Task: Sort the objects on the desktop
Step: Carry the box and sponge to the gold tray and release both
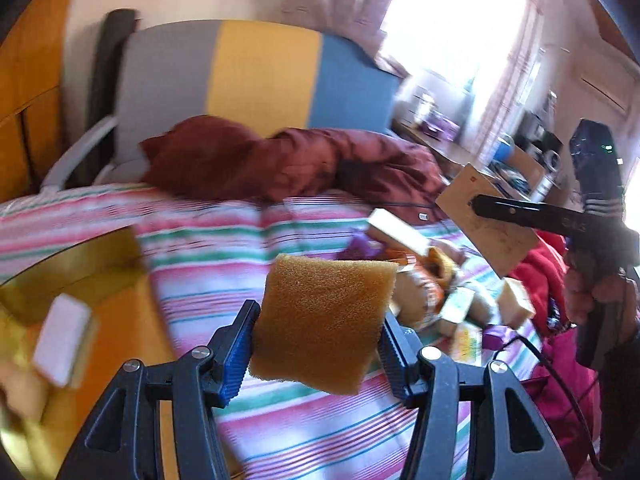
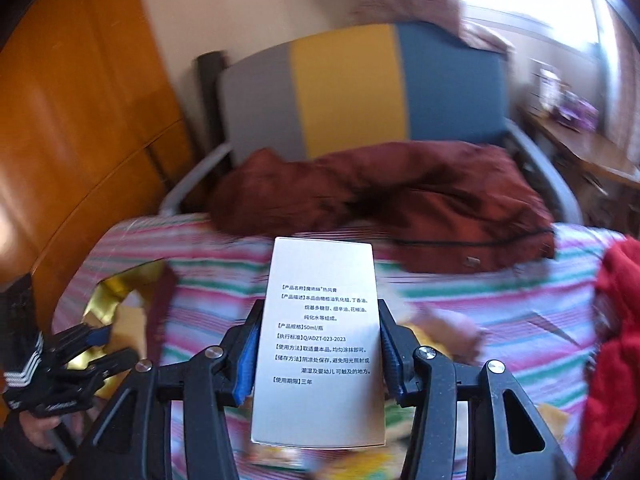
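My left gripper (image 1: 320, 344) is shut on an orange-brown sponge (image 1: 324, 320) and holds it above the striped bedspread (image 1: 208, 248). My right gripper (image 2: 318, 352) is shut on a silver carton with printed text (image 2: 320, 344), held upright over the bed. The right gripper also shows in the left wrist view (image 1: 476, 202), gripping the carton (image 1: 486, 224) at the right. The left gripper shows at the lower left of the right wrist view (image 2: 100, 344). A pile of small boxes and sponges (image 1: 460, 300) lies on the bed to the right.
A gold-lined tray (image 1: 80, 264) at the left holds a white-topped sponge (image 1: 64, 340). A maroon jacket (image 2: 400, 208) lies at the head of the bed below a grey, yellow and blue headboard (image 2: 360, 88). Red clothing (image 2: 616, 340) lies at the right. A wooden wardrobe (image 2: 80, 120) stands left.
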Available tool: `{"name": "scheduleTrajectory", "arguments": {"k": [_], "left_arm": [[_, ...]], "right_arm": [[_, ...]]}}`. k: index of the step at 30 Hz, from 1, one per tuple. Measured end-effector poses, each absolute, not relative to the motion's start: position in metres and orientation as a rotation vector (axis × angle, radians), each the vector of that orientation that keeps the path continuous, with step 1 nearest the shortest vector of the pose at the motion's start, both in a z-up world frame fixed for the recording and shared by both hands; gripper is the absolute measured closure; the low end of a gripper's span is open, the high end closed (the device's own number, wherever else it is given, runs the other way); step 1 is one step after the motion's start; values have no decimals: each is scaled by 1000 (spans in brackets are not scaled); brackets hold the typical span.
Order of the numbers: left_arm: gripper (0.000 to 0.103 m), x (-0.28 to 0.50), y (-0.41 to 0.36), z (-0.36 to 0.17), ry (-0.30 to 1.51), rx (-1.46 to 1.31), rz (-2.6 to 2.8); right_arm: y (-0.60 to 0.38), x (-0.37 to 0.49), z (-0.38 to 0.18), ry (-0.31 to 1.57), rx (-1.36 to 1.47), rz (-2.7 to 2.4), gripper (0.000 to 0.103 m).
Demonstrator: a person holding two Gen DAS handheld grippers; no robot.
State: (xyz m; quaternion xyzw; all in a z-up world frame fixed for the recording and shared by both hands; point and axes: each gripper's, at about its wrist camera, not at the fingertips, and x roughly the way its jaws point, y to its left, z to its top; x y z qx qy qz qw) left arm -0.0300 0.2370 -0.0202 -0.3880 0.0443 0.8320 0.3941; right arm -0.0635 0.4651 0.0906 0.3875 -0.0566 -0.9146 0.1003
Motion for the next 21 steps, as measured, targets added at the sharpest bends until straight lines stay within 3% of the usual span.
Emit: {"name": "scheduleTrajectory", "arguments": {"k": [18, 21], "left_arm": [[45, -63, 35, -52, -44, -1154, 2490], [38, -67, 18, -57, -36, -1182, 2541]], "right_arm": [[151, -132, 34, -21, 1259, -2207, 52], [114, -148, 38, -54, 1214, -2204, 49]]}}
